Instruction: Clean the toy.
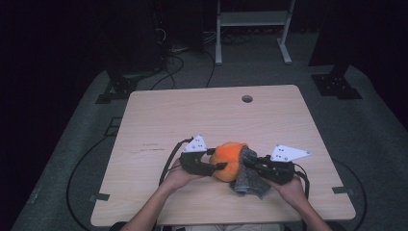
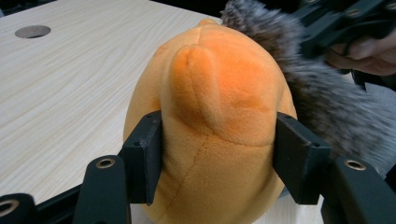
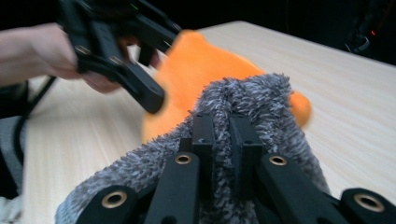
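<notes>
The fingers (image 2: 144, 156) of the left gripper (image 2: 217, 158) are pressing on both sides of an orange plush toy (image 2: 210, 121), squeezing it just above the table (image 2: 70, 88). To its right, a grey fuzzy cloth (image 1: 248, 175) is lying against the toy and hanging down to the table. Farther right, the right gripper (image 3: 222, 140) is pinching a fold of that cloth, its fingers (image 3: 203, 140) nearly pressed together. Both hands are resting near the table's front edge.

Orange plush toy (image 2: 210, 121) soft, matt; grey cloth (image 3: 261, 100) fuzzy; table (image 1: 159, 120) smooth wood-grain.
</notes>
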`<act>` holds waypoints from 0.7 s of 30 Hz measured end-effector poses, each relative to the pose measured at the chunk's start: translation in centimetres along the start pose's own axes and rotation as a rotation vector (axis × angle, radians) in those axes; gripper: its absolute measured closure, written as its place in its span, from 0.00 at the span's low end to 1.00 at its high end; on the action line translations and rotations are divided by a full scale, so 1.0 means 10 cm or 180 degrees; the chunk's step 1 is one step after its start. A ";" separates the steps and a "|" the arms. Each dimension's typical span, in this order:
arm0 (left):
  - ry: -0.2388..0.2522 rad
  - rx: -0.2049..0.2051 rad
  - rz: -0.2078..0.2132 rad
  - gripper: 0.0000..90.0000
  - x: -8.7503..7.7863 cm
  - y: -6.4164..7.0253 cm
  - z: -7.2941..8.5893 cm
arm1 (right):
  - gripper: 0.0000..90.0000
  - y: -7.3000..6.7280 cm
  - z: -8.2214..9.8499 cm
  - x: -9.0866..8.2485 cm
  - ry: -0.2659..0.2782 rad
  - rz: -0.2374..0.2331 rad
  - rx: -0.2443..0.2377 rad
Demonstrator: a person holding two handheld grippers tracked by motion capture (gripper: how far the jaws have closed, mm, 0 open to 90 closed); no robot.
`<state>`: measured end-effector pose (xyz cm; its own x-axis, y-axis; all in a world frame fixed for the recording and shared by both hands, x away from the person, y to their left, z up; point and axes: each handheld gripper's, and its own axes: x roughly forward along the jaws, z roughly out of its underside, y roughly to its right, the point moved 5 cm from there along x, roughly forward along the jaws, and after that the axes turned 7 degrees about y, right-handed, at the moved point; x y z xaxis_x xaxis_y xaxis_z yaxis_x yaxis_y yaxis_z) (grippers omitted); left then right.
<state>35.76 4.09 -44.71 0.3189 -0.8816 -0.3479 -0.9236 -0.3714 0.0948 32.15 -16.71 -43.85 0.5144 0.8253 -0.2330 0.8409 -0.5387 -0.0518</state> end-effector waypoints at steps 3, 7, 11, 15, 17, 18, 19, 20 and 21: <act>0.0014 -0.0026 -0.0031 0.44 0.01 0.01 -0.01 | 0.91 -0.10 -0.09 0.07 0.0074 -0.0117 -0.0041; 0.0018 -0.0122 -0.0009 0.44 -0.01 -0.02 0.00 | 0.91 -0.13 -0.03 0.13 0.0041 -0.0137 -0.0001; 0.0021 -0.0075 0.0023 0.44 -0.01 -0.01 0.01 | 0.91 -0.11 0.02 0.04 -0.0033 -0.0133 0.0070; -0.0063 0.0170 0.0114 0.45 0.01 0.10 0.01 | 0.91 -0.05 -0.13 0.00 0.0098 -0.0082 0.0076; -0.0087 0.0225 0.0132 0.44 0.00 0.13 0.02 | 0.91 0.01 -0.18 0.01 0.0127 -0.0065 0.0100; -0.0084 0.0222 0.0152 0.44 -0.01 0.13 0.02 | 0.91 0.03 -0.19 0.03 0.0102 -0.0080 0.0120; -0.0071 0.0221 0.0168 0.42 -0.02 0.12 0.02 | 0.90 0.03 -0.17 0.04 0.0052 -0.0098 0.0129; -0.0059 0.0219 0.0156 0.37 -0.02 0.12 0.02 | 0.91 0.01 -0.14 0.05 0.0007 -0.0113 0.0117; -0.0031 0.0178 0.0087 0.27 -0.01 0.12 0.00 | 0.91 -0.02 -0.12 0.06 -0.0009 -0.0128 0.0098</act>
<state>34.66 3.71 -44.61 0.2915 -0.8882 -0.3551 -0.9425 -0.3302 0.0522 32.48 -15.96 -42.84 0.4797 0.8460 -0.2327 0.8553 -0.5100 -0.0909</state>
